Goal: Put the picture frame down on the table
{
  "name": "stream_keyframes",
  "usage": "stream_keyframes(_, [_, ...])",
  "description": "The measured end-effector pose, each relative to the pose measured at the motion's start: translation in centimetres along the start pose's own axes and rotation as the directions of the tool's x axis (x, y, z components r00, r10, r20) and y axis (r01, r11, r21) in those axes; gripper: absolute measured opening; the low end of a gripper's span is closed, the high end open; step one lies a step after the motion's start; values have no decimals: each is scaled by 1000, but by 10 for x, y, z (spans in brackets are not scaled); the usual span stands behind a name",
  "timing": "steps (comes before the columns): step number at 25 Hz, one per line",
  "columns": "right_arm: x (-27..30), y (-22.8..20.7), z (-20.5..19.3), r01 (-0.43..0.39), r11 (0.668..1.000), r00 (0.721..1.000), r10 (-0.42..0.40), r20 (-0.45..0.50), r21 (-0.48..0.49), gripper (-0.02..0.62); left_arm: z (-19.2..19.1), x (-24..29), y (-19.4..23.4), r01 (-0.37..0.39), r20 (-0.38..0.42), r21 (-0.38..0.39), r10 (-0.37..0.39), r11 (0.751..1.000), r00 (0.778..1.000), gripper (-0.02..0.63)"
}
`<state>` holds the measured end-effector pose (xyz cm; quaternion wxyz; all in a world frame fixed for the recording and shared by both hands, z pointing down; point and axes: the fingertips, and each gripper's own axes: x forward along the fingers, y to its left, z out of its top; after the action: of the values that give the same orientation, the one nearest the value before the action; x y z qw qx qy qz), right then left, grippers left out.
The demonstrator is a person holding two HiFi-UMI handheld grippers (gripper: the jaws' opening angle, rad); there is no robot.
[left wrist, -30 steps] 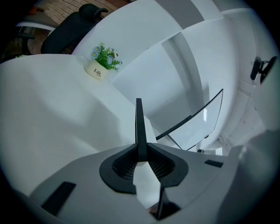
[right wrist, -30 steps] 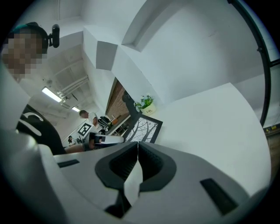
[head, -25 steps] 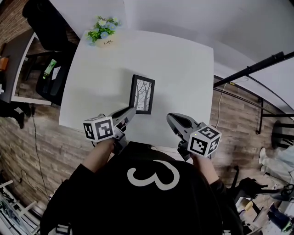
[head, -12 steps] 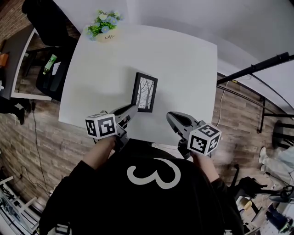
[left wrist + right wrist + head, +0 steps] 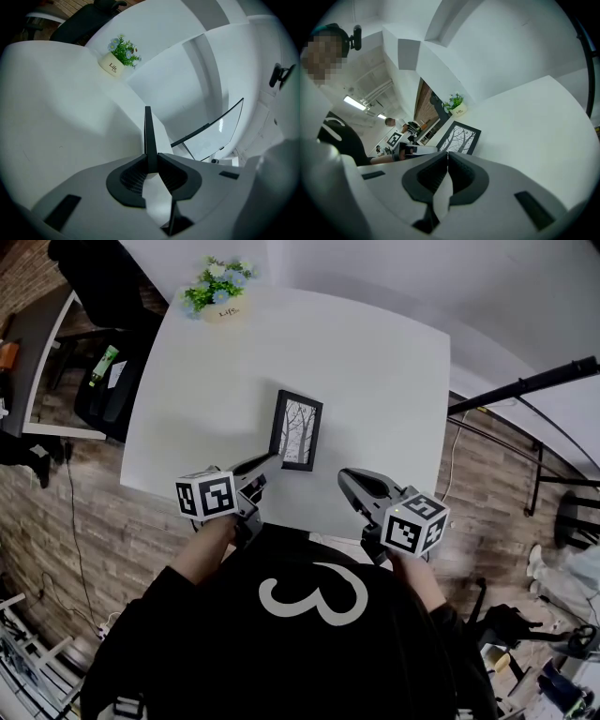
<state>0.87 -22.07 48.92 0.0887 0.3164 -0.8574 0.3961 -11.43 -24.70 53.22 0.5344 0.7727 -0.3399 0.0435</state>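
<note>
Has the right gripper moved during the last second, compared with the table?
No. Against the near edge of the table, the right gripper keeps its place, just right of the picture frame, with its jaws shut.

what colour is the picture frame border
Black; the picture frame shows best in the head view.

Black picture frame (image 5: 296,430), white table (image 5: 380,362)

White square table (image 5: 375,362), black picture frame (image 5: 296,431) toward its near edge, potted plant (image 5: 221,292) at far-left corner
</note>
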Motion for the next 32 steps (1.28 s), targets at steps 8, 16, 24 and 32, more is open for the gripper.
stream_keyframes(8, [-1,-4,0,-6,1000,1000,5,18,28,23,2,2,2,-2,9,-23,2,1000,1000,86])
stream_keyframes(16, [-4,-9,-1,-4,999,1000,3,27,38,23,0,2,8,-53,-10,25,53,998,999,89])
stream_keyframes(24, [-4,-12,-4,-14,999,1000,13,26,48,23,-3,5,13,-130,-20,102,132,986,991,96])
stream_keyframes(32, [-3,-20,-4,-9,998,1000,7,28,60,24,-7,7,24,-175,-38,138,182,975,983,111])
